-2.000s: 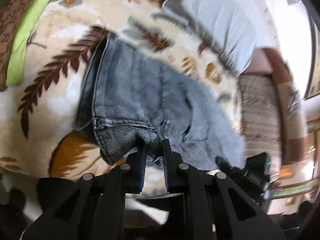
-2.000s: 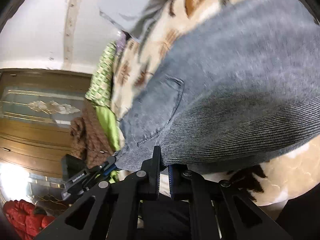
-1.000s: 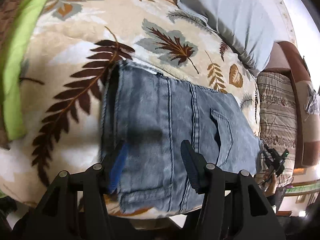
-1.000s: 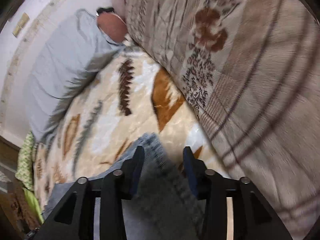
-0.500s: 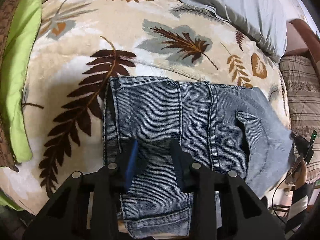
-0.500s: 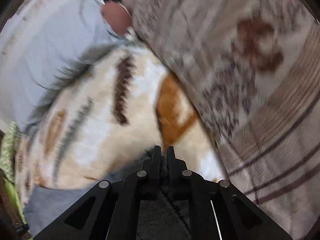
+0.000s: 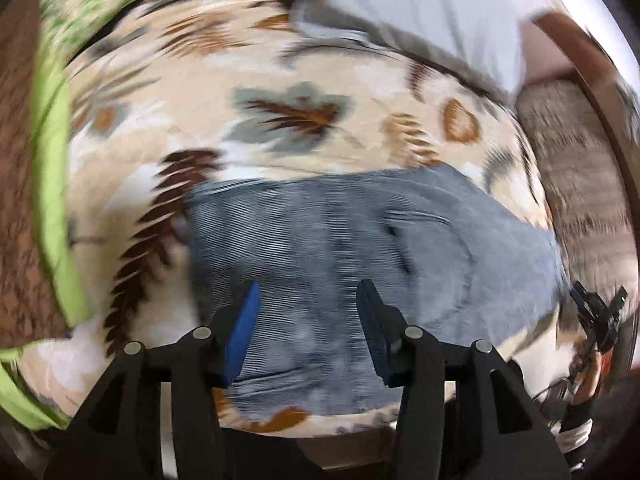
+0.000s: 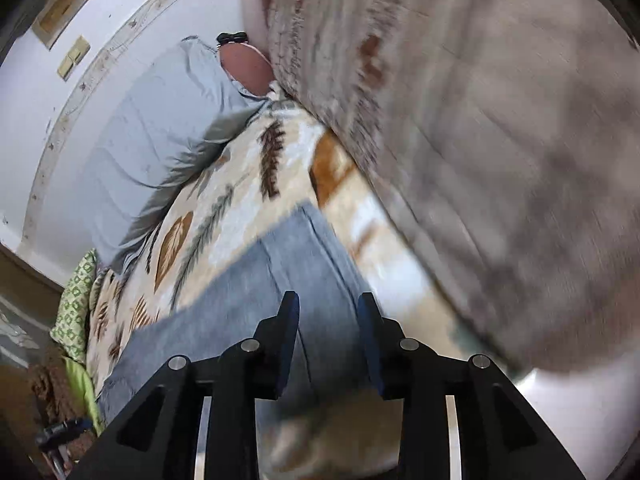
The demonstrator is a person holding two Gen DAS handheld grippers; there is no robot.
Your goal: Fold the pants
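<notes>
In your left wrist view, the folded pants [image 7: 320, 264] lie flat on the leaf-patterned blanket [image 7: 280, 80], and your left gripper [image 7: 306, 320] hovers over their near part with its jaws apart, having just widened, gripping nothing. In your right wrist view, your right gripper [image 8: 328, 332] hangs above the pants' [image 8: 248, 300] end beside the brown patterned cushion [image 8: 500, 140], its jaws likewise just opened and empty, with a grey pillow [image 8: 152, 140] beyond.
</notes>
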